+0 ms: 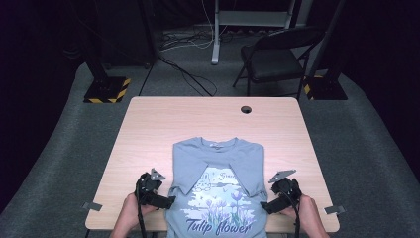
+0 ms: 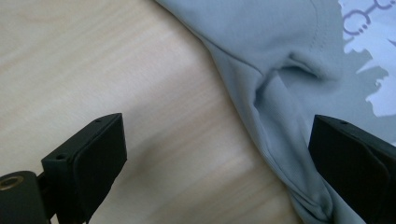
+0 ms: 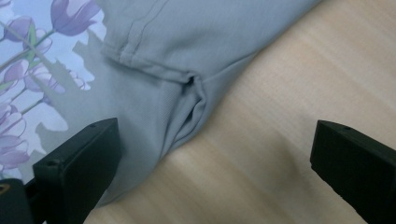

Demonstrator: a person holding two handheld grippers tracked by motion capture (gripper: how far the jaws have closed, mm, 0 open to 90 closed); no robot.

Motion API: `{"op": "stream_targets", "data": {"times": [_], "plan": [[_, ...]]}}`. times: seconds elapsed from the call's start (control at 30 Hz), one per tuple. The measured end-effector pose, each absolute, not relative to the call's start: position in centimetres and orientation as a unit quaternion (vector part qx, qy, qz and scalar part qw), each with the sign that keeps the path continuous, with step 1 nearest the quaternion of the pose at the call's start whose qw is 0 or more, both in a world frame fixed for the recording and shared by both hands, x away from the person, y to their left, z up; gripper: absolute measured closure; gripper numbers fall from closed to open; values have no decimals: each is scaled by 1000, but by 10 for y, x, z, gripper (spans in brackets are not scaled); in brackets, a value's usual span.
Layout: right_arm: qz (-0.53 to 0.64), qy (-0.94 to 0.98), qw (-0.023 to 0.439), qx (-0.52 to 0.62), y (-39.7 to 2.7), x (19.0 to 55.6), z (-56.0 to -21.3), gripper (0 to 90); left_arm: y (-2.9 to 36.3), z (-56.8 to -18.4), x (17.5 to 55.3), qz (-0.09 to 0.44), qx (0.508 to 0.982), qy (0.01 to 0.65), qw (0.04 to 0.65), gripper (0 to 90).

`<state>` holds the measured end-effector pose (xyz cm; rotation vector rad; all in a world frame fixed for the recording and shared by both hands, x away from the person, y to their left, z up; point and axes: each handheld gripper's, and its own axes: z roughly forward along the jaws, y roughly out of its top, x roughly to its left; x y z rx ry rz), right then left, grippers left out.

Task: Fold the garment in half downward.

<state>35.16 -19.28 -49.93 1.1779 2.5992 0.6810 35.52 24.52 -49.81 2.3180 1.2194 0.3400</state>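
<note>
We see the T-shirt (image 1: 218,183) lying flat on the table (image 1: 163,124), toward the near edge, its hem hanging over that edge and its collar toward the far side. Both sleeves are folded inward onto its front. Our left gripper (image 1: 167,201) sits just left of the shirt's side, our right gripper (image 1: 265,206) just right of it. Behind the table, to the right, stands a folding chair (image 1: 277,54).
</note>
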Motion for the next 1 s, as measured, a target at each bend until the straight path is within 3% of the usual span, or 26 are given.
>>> {"op": "stream_targets", "data": {"times": [1.0], "plan": [[249,885,94,382,-188,440,-473,45,234,-477,458,83,867,420,255,37]]}}
